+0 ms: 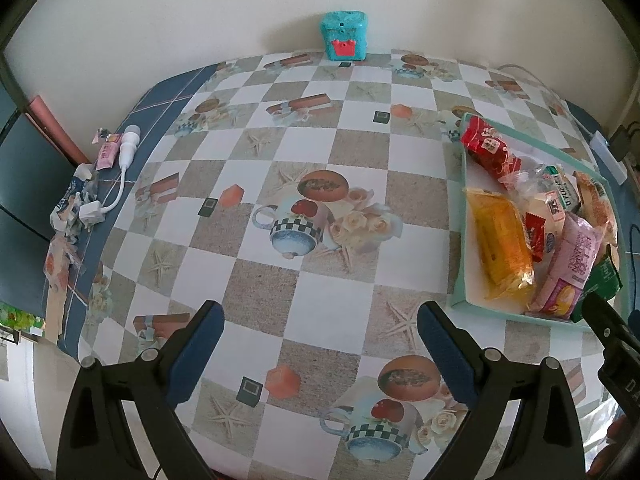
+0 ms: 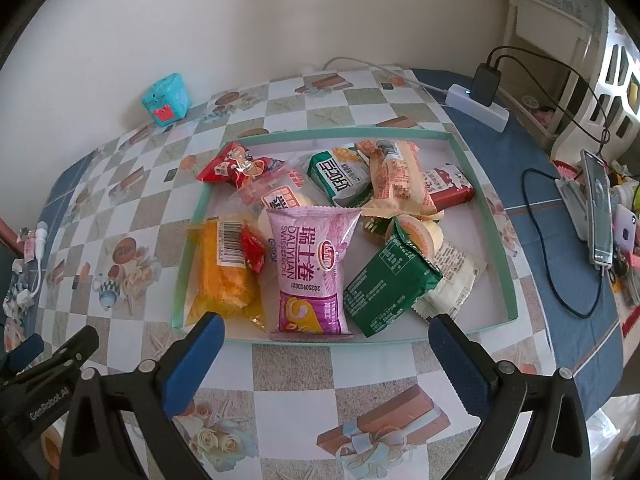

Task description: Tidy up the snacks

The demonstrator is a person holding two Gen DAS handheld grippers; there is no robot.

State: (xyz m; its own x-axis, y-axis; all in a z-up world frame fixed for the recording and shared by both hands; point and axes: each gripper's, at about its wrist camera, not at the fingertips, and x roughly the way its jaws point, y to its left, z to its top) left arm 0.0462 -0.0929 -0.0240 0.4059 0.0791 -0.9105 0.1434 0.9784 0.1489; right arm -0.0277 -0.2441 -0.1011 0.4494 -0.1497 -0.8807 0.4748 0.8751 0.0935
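Checked oilcloth printed with teapots, starfish and roses covers a table [image 1: 320, 152] pushed against a pale wall. On its right side sits a shallow tray [image 2: 486, 208] with a mint-green rim, and all the snacks lie inside it in a loose pile.

From the right wrist view, a pink Swiss roll packet [image 2: 312, 268] lies in the front middle of the tray, lengthwise toward the camera. Just left of it is an orange packet [image 2: 224, 276] with a small red sweet [image 2: 253, 252] resting on its upper edge. To the right, a dark green packet [image 2: 384, 288] lies tilted, overlapping a white packet [image 2: 452, 280]. Farther back are a red packet [image 2: 230, 166], a green-and-white packet [image 2: 340, 174], a tan packet [image 2: 400, 180] and a dark red packet [image 2: 450, 186].

The right gripper [image 2: 326, 336] hovers just in front of the tray's near rim, its blue-padded jaws spread wide and empty. The left gripper [image 1: 320, 320] hovers over bare tablecloth to the left of the tray, also spread wide with nothing between its jaws.

A teal box [image 1: 344, 36] with a red mouth stands at the far edge by the wall. A white earphone cable [image 1: 120, 176] and torn wrappers lie at the left edge. A white power strip [image 2: 478, 106] with a black charger sits behind the tray, and a phone [image 2: 600, 208] stands propped at the far right.
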